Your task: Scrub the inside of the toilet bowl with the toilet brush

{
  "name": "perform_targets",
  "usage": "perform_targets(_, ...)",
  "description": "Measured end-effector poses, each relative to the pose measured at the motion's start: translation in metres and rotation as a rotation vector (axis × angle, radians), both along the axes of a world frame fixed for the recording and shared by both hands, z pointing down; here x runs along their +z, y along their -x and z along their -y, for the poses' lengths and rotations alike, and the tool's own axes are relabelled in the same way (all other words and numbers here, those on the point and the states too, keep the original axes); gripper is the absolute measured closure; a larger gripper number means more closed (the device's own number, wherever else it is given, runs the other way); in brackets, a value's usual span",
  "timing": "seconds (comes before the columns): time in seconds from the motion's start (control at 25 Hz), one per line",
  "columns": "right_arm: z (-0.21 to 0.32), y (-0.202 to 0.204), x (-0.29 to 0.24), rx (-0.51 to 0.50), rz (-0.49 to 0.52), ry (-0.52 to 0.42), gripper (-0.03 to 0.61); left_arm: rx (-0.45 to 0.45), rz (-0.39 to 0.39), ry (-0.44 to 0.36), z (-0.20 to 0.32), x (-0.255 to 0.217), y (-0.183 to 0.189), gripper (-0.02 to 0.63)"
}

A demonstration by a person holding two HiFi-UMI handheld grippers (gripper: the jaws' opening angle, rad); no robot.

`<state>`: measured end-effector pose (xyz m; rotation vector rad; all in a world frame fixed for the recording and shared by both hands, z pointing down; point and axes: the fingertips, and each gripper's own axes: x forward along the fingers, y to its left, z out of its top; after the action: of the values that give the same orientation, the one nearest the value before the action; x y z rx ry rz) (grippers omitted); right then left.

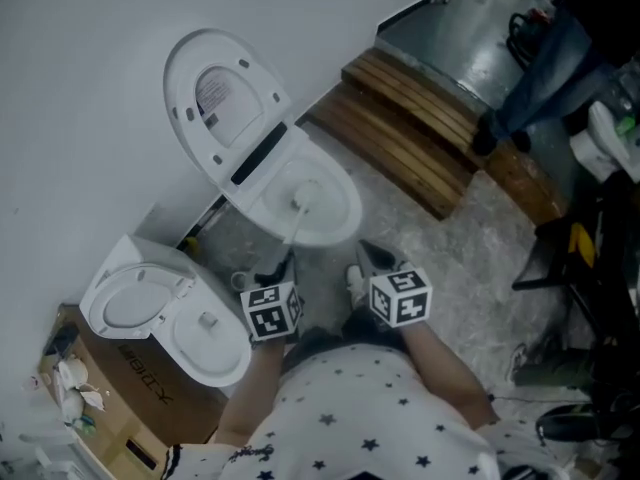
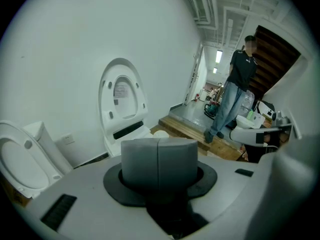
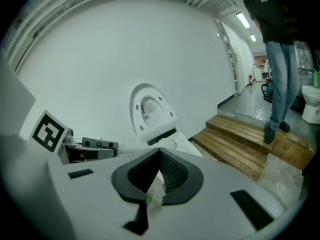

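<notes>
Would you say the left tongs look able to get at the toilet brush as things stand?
Probably yes. The toilet brush stands in the open toilet bowl, its handle leaning toward the left tongs, with the lid up and nothing between. The tongs are shut, so they would need opening first.

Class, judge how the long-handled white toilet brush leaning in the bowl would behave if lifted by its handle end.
Probably light: the white toilet brush has a thin handle. Likely head-heavy, its head resting in the white toilet bowl, so it may swing.
</notes>
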<state>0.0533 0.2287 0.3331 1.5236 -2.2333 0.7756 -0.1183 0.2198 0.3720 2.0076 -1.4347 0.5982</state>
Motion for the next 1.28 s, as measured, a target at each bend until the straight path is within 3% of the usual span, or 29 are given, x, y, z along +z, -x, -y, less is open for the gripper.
perform_targets(0.6, 0.096, -0.035, -0.004, -0.206, 0.001, 0.017, 0.571, -0.185, 0.033, 0.031, 0.060, 0.002, -0.032, 0.462)
perform_targets(1.28, 0.159, -0.043, 0.027, -0.407, -0.011, 0.068, 0.571, -0.364, 0.032, 0.090, 0.097, 0.033, -0.053, 0.460)
